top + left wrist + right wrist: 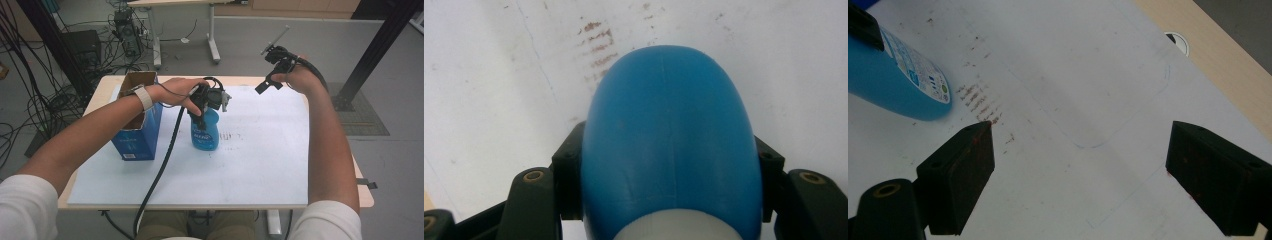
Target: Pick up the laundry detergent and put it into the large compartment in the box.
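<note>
Two grippers are at work over the white sheet (260,165) covering the table. In the high view, the left gripper (201,107) comes down from above and clamps the upper part of the blue bottle (205,131), which stands upright on the sheet just beside the open blue carton (136,131); gripping up there probably keeps the bottle steady and upright. Its label is too small to read, as is the carton's print. The right gripper (272,75) hovers raised and well apart, likely waiting. In the left gripper view, black jaws press both flanks of the bottle (669,135) below its white cap. In the right gripper view, the jaws of the right gripper (1080,175) stand wide and empty above the stained sheet; the bottle's label (915,67) shows, its writing illegible.
</note>
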A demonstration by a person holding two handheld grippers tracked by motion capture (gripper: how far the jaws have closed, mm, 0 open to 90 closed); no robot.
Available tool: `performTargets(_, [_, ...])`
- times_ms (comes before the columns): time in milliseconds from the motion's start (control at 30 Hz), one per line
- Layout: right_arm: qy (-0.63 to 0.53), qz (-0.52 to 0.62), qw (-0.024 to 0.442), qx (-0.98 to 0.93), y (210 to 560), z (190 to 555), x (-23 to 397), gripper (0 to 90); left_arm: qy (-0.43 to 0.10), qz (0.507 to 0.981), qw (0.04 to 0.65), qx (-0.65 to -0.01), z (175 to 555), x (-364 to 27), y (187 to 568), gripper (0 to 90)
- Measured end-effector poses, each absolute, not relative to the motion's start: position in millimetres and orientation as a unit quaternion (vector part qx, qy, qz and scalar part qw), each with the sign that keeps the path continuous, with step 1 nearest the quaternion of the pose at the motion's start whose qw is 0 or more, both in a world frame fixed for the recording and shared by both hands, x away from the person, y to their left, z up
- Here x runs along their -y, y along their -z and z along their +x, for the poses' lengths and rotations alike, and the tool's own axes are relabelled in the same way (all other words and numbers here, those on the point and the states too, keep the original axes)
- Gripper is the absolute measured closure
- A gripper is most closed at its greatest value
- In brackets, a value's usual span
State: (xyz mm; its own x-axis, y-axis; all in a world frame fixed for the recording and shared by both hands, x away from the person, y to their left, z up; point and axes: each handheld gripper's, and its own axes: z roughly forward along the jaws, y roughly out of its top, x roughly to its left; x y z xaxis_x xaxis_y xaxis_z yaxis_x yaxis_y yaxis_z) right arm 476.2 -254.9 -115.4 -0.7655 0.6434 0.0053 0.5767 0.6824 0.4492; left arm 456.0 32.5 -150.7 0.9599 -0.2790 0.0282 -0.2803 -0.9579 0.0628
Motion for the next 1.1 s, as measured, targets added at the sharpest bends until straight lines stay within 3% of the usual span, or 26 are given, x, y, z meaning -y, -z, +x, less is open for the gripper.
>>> performTargets(333, [-0.219, 0.335, 0.079, -0.913, 114, 473, 256, 12.2, -0.008, 0.993, 0.037, 0.110, 456, -37, 140, 38.2])
performTargets(1100, [-0.221, 0.331, 0.088, -0.913, 106, 462, 252, 12.2, -0.032, 0.996, 0.022, -0.080, 434, -57, 57, 38.2])
